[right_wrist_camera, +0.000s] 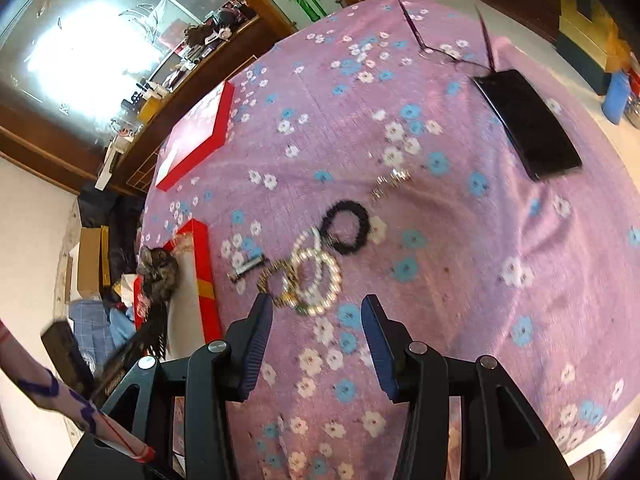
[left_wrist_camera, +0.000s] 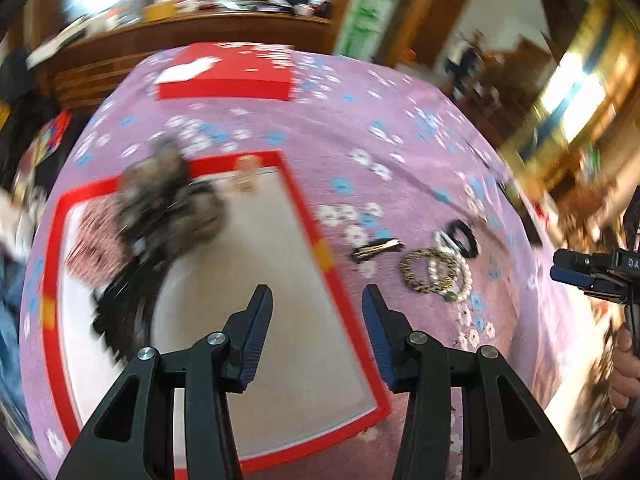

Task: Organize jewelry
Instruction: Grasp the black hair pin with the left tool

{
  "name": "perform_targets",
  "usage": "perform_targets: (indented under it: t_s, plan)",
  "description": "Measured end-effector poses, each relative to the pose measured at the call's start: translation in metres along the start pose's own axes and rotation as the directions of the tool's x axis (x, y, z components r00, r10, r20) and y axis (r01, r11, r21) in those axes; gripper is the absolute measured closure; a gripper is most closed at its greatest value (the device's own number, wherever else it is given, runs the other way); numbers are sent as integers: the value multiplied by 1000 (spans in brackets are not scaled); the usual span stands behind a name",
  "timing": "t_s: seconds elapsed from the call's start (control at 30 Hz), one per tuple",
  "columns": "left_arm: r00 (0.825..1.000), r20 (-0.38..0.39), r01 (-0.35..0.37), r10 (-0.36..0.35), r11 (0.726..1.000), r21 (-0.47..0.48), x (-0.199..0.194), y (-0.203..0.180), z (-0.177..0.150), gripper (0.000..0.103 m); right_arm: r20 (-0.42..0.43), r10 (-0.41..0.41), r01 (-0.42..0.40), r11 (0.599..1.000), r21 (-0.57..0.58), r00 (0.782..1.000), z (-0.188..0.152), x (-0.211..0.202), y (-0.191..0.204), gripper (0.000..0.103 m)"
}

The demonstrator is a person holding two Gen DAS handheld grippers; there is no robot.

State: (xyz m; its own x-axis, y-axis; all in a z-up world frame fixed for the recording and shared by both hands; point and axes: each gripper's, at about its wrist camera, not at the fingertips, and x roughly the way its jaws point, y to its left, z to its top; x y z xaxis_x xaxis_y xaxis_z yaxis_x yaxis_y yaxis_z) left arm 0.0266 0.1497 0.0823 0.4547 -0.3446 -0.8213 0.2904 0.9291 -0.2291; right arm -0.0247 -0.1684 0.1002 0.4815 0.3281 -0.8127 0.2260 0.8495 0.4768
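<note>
The right gripper (right_wrist_camera: pixel 316 344), jaws wide apart and empty, hovers just short of the overlapping white pearl bracelets and gold-black bangle (right_wrist_camera: pixel 308 276) on the purple floral cloth (right_wrist_camera: pixel 440 280); the left gripper (left_wrist_camera: pixel 318 336), equally spread and empty, hangs over the red-rimmed white-lined box (left_wrist_camera: pixel 288 280)

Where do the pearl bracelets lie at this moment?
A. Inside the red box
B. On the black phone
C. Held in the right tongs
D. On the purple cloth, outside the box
D: the pearl bracelets rest on the purple cloth, overlapping a gold-and-black bracelet, ahead of the open right tongs.
</note>
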Motion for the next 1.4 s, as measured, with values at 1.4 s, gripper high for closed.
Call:
perform_targets:
  t_s: [1.4]
  plan:
    - [988,-139,-62,61,998,-5,91,-68,5,97,-117,-4,10,999,45,993,104,81,-64,64]
